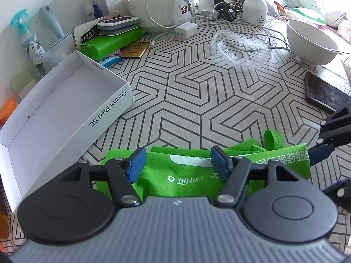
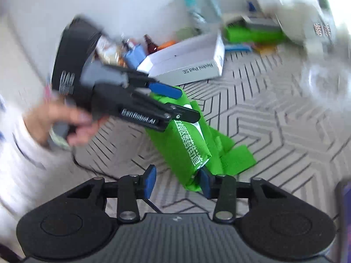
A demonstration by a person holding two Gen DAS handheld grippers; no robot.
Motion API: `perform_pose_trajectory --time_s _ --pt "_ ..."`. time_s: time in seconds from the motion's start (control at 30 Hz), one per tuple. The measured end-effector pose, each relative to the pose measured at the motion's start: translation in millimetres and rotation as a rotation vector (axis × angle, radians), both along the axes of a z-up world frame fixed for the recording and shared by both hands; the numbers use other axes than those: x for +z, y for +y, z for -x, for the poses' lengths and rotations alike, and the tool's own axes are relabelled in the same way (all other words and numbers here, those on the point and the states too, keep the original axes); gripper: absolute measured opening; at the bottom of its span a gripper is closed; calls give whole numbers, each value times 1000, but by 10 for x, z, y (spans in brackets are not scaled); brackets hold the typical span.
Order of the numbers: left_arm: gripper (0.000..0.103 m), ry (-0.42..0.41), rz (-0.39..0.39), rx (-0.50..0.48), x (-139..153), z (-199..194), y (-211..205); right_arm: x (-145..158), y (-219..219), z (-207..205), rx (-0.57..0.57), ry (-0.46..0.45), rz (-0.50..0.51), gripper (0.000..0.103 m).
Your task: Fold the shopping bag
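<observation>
With both claws, left [image 1: 177, 164] and right [image 2: 176, 183], gaping and gripping nothing, the folded green shopping bag [image 2: 188, 135] could have sprung open on the worktop [image 1: 197, 92].

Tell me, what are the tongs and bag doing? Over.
Left tongs open over bag. Right tongs open, not gripping. Bag folded on table. White box close beside.

Shopping bag [image 1: 193, 171] on table [image 1: 197, 92], box [image 1: 65, 109] left, bowl [image 1: 311, 43] beyond.
</observation>
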State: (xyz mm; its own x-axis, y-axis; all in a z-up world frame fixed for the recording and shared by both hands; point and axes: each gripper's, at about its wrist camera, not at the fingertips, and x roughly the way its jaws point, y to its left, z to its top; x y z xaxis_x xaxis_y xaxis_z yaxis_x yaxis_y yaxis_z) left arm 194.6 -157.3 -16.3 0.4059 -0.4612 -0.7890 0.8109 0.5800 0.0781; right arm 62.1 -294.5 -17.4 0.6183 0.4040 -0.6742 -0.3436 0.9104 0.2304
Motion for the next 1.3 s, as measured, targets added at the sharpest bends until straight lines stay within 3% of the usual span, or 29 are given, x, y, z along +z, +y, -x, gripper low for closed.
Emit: perform_pose_trajectory --time_s 0.07,0.13,0.33,0.47,0.53,0.63,0.73,0.9,0.97,1.1,1.13,1.3 --pt "65 0 -7 -4 -11 4 -16 39 209 171 22 -103 215 42" --pt "65 4 -13 -7 -7 -20 -38 51 314 308 41 -169 344 43" --pt "65 49 -9 10 -35 -132 -69 -77 576 466 112 -296 621 43" --pt "65 38 -33 12 -72 -110 -125 -162 849 700 181 -486 852 48" --pt "65 84 -19 18 -98 -183 -121 -192 936 674 212 -514 895 48" --pt "66 128 1 25 -120 -244 -82 -273 1012 482 291 -441 872 48" --pt "66 119 0 42 -136 -207 -58 -410 1030 358 320 -441 931 49" --pt "60 113 80 40 4 -244 155 -351 866 196 331 -387 806 46" --pt "59 112 124 38 78 -266 262 -267 711 50 307 -296 679 45" --pt "59 -104 212 -44 413 61 531 -135 411 -234 272 -128 454 45" --pt "59 -172 189 -92 457 182 518 -129 367 -272 276 -109 430 45" --pt "60 -433 -92 -334 206 823 278 -82 222 -506 298 18 315 45"
